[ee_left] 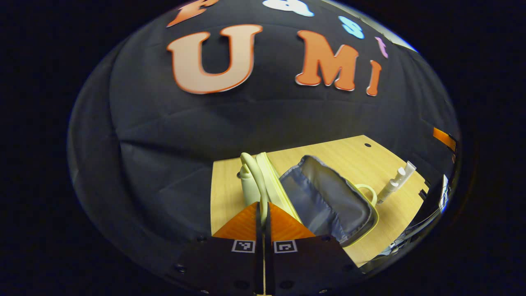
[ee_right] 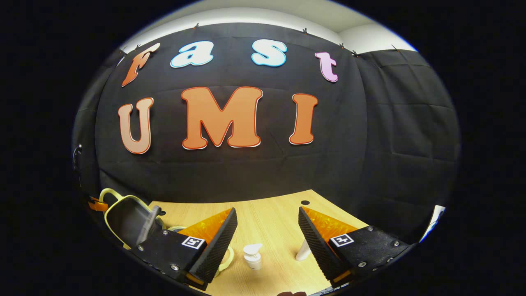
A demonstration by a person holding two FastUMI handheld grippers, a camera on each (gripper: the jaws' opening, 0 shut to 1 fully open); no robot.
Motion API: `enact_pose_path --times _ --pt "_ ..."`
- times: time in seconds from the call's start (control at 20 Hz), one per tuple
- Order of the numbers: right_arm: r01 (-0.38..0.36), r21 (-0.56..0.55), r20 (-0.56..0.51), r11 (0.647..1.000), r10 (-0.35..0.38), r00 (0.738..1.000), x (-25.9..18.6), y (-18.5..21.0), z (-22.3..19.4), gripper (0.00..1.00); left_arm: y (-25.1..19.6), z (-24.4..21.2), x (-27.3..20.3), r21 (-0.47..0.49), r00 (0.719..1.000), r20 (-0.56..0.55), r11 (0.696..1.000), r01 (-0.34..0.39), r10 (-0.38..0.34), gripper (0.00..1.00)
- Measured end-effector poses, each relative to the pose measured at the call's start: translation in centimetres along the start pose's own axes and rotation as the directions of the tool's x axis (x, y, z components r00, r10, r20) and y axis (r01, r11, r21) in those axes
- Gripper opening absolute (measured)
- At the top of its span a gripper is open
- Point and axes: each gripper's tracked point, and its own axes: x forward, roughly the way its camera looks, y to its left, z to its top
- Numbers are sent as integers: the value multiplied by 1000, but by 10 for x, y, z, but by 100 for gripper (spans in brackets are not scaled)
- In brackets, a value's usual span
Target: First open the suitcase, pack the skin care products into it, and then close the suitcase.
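Your left gripper [ee_left: 263, 213] has its fingers drawn nearly together on the pale yellow edge or strap of the suitcase [ee_left: 328, 197], holding the lid up. The case stands open on the table [ee_left: 230, 185], grey lining facing up and nothing visibly packed in it. A small handle loop [ee_left: 367, 192] pokes out at its far right side.

Right of the case, near the table's right edge, lie the products: a pump bottle [ee_left: 390, 187] and a tube [ee_left: 407, 169], close together.

Your right gripper [ee_right: 267, 230] hangs wide open and empty over the table, with the pump bottle [ee_right: 252, 255] just below the gap between its fingers and the tube [ee_right: 304, 248] beside the right finger.

Step in hand, as I judge it: the first pick. Keep the left hand steady so the lid does not fall shut. Centre the bottle between the right fingers and close on its body, not the pump head, which looks likely to slip or press down. Lower squarely; the bottle may tip if one finger touches first.

Hard to make out:
- Whether the left fingers pinch a strap, the zip edge or the lid rim.
- The near end of the case, cut off behind the left gripper.
- The tube's lower end, hidden behind the right finger.
- Whether the tube stands or leans.
- Whether there are more products beyond these two.
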Motion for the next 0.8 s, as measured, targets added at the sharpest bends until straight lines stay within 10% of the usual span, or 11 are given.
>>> enact_pose_path --times 0.25,0.55,0.8 --pt "0 -3 -43 1000 0 999 9 14 -13 95 65 -64 29 -181 997 -12 981 75 -78 2" --pt "-3 -41 -88 999 -1 996 17 23 -23 95 96 -145 61 -438 986 -4 886 149 -168 2" --pt "-14 -54 -99 998 8 995 16 28 -28 95 98 -201 85 -481 980 -122 873 82 -159 12"
